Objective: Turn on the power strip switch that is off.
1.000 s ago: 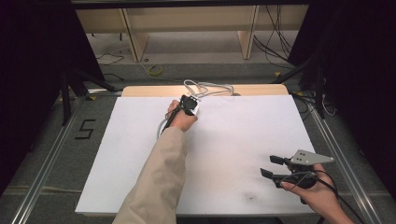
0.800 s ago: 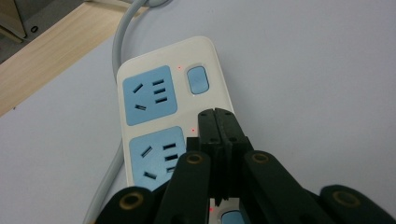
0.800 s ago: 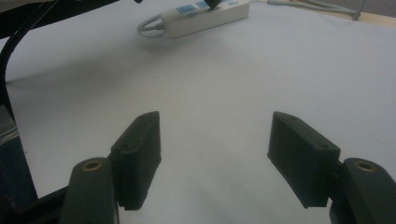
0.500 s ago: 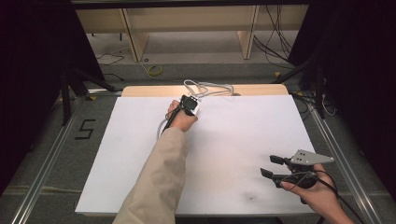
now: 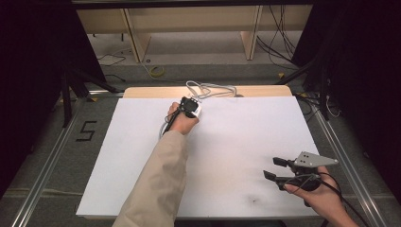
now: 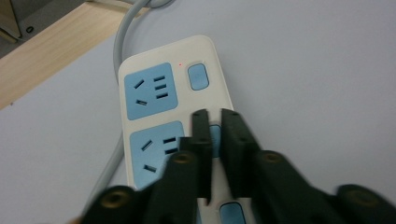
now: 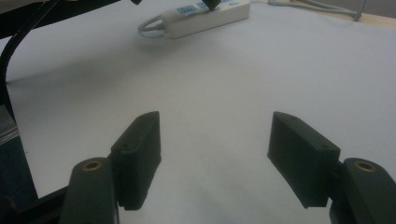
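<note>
The left gripper [image 6: 214, 119] hovers over the white power strip [image 6: 173, 116] at the far edge of the white table [image 5: 236, 142]; its jaws have just been opening a little (a narrow gap, nothing pinched) above a blue switch [image 6: 215, 140]. The right gripper [image 7: 215, 158] rests well apart, jaws spread wide and empty.

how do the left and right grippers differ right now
The left gripper has its jaws nearly together, with only a narrow gap, and they have just been opening; the right gripper has jaws set wide apart. The left one points down over a blue switch on the power strip; the right one has only bare white table between its jaws. Both have two black jaws and grip nothing.
</note>
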Motion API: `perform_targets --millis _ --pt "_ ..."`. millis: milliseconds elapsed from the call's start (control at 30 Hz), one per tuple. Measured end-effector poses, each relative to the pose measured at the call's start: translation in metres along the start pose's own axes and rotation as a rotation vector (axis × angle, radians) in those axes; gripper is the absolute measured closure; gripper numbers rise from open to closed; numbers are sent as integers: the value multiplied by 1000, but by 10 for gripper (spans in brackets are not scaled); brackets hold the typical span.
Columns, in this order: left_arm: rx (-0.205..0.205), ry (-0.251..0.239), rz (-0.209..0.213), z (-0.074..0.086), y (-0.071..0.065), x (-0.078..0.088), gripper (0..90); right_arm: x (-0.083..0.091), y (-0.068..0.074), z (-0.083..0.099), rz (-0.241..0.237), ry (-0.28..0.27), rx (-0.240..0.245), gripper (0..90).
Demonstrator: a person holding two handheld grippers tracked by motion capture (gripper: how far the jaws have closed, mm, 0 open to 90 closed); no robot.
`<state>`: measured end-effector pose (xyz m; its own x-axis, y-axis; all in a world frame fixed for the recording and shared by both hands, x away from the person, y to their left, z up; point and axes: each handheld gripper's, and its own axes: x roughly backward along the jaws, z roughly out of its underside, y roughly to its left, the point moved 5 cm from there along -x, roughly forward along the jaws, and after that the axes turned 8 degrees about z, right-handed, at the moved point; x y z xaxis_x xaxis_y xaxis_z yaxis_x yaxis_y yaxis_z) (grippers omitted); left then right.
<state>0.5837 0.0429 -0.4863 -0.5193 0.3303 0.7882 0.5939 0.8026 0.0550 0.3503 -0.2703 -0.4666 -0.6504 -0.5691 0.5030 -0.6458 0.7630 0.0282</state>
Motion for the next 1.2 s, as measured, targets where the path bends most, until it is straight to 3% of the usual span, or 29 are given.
perform_targets --millis 333,533,733,1100,1200 --pt "83 -51 77 -1 -1 24 515 -1 1 0 0 3 4 348" --pt "82 -35 95 6 -2 38 361 -2 1 0 1 3 3 349" --pt "131 -57 135 18 -2 53 307 -2 1 0 1 6 8 348" --pt "74 -112 127 48 -4 88 292 -3 1 0 1 11 8 347" --pt "79 -132 120 56 -3 95 293 -3 2 -1 0 11 11 347"
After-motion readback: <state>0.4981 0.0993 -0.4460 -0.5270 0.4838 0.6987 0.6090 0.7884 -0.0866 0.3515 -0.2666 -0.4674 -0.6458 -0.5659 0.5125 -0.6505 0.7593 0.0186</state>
